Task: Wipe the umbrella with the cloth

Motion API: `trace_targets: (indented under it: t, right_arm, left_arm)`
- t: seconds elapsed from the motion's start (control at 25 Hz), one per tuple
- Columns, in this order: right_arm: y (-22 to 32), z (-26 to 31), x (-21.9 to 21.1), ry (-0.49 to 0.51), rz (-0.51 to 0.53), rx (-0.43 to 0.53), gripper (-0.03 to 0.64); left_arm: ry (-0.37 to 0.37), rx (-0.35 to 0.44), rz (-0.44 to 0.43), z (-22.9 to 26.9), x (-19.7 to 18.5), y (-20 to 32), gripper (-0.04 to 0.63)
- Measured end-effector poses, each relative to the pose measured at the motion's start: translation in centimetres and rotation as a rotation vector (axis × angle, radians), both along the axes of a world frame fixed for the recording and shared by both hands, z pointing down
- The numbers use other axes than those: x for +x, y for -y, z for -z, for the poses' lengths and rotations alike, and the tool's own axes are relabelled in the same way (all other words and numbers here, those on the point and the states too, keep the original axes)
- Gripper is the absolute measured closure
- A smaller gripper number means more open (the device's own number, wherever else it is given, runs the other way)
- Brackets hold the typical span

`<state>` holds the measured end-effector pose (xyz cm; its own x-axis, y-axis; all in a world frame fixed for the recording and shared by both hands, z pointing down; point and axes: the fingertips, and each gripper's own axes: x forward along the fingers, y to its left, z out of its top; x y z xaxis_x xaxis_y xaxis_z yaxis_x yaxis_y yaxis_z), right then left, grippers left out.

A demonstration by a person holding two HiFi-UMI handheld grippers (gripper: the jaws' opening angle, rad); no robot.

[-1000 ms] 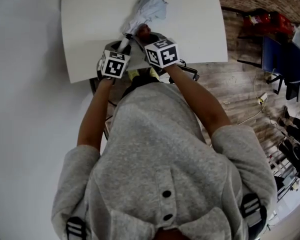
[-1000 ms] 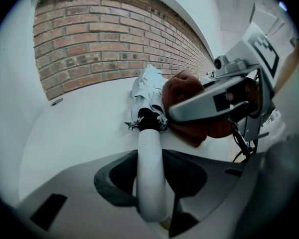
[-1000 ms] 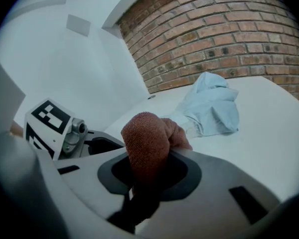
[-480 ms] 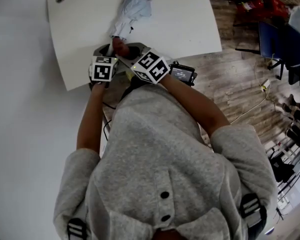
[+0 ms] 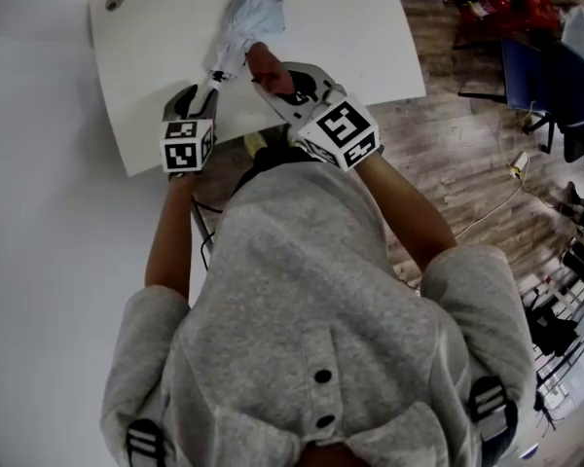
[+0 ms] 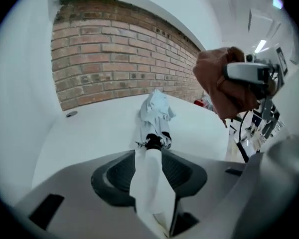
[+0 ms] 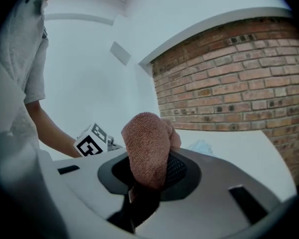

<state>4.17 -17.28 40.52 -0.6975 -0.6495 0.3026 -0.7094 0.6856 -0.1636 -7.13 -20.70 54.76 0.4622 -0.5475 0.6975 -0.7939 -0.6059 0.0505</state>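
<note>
So, counting stuff left to right: one white desk (image 5: pixel 156 95) with one small round hole (image 5: pixel 114 1) near its far left corner, and one folded umbrella (image 5: pixel 250 13) on it, pale blue-white. The bunched canopy end looks to lie on the desk near the far edge, with the white handle (image 6: pixel 149 178) pointing back toward the person. Two grippers in total, each with one marker cube. The left hand-held gripper (image 5: pixel 205 83) is clamped on that handle, which runs straight down the middle between its jaws with both sides pressed against it, and its cube (image 5: pixel 183 145) sits just off the desk's near edge. Just to the right of the umbrella's shaft there's one cloth (image 7: pixel 147 148), a reddish-brown terry one, bunched into a lump. The right hand-held gripper (image 5: pixel 273 76) has it pinched tight, with the wad bulging out past the jaws. From the left gripper view the cloth is up in the air, clear of the umbrella and not touching it. The right cube (image 5: pixel 340 131) sits back toward the person's chest. Behind the desk is a brick wall (image 6: pixel 114 59). Far right there's wooden floor (image 5: pixel 467 163) and one blue chair (image 5: pixel 540 105).
</note>
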Motion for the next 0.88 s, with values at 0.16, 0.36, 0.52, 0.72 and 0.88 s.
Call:
trace_targets:
  t: [0.16, 0.36, 0.52, 0.72, 0.88]
  right_arm:
    - [0.3, 3.4, 5.2, -0.048, -0.102, 0.087, 0.517]
    - [0.2, 6.8, 11.6, -0.050, -0.262, 0.148, 0.517]
    - [-0.7, 8.3, 15.9, -0.072, -0.387, 0.163, 0.517]
    - [-1.4, 10.0, 19.1, -0.121, -0.490, 0.184, 0.517]
    - [-1.0, 10.4, 19.0, -0.109, -0.508, 0.197, 0.517]
  left_arm:
    - [-0.098, 0.096, 0.066, 4.8, -0.6, -0.3, 0.437]
    - [-0.187, 0.194, 0.109, 10.6, -0.3, -1.0, 0.439]
    - [-0.219, 0.277, 0.138, 14.7, 0.1, -1.6, 0.580]
    - [-0.267, 0.365, 0.132, 18.3, 1.1, -1.2, 0.580]
    - [-0.272, 0.379, 0.119, 18.9, 1.4, -0.5, 0.580]
